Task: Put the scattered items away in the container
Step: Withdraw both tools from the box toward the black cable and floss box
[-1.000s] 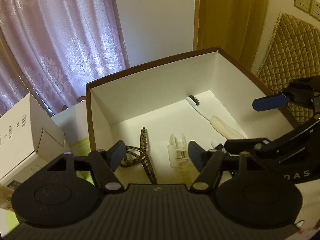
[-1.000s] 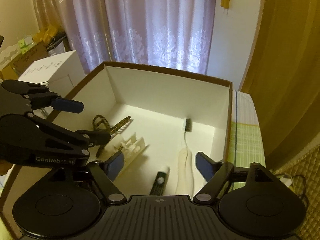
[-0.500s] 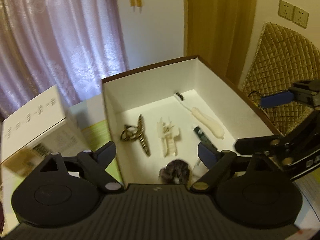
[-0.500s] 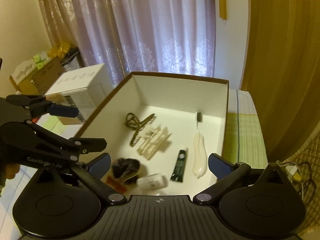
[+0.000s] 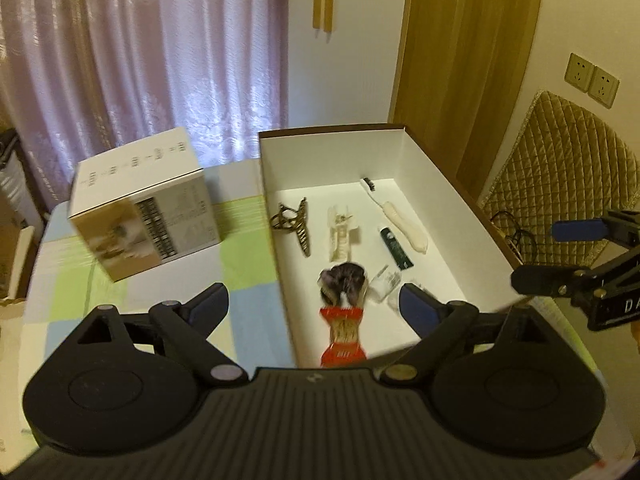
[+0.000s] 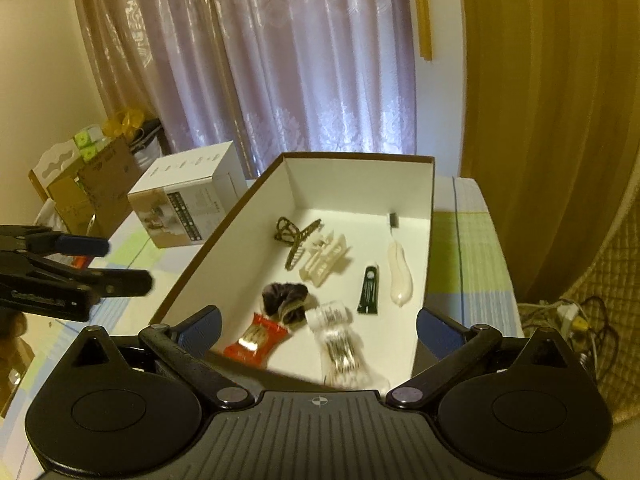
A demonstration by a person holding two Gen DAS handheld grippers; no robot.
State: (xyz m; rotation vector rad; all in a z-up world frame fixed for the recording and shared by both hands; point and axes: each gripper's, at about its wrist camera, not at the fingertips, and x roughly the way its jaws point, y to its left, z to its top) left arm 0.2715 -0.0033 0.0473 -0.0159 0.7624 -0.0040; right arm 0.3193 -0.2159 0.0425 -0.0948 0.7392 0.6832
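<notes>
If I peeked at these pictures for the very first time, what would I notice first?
Probably the big white box in the middle, with small things lying on its floor: a red packet at the near end, a cream toothbrush along the right wall. Both grippers, left gripper and right gripper, hang open above it, holding nothing.

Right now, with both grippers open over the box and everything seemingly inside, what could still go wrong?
1. The left gripper and right gripper hang open close to the box's near wall; a careless retreat may clip and shift the box.
2. The red packet and clear packet lie against the near edge; a nudge could tip them out.
3. Motion blur hides detail, and parts of the tablecloth are out of view, so stray items may remain.
</notes>
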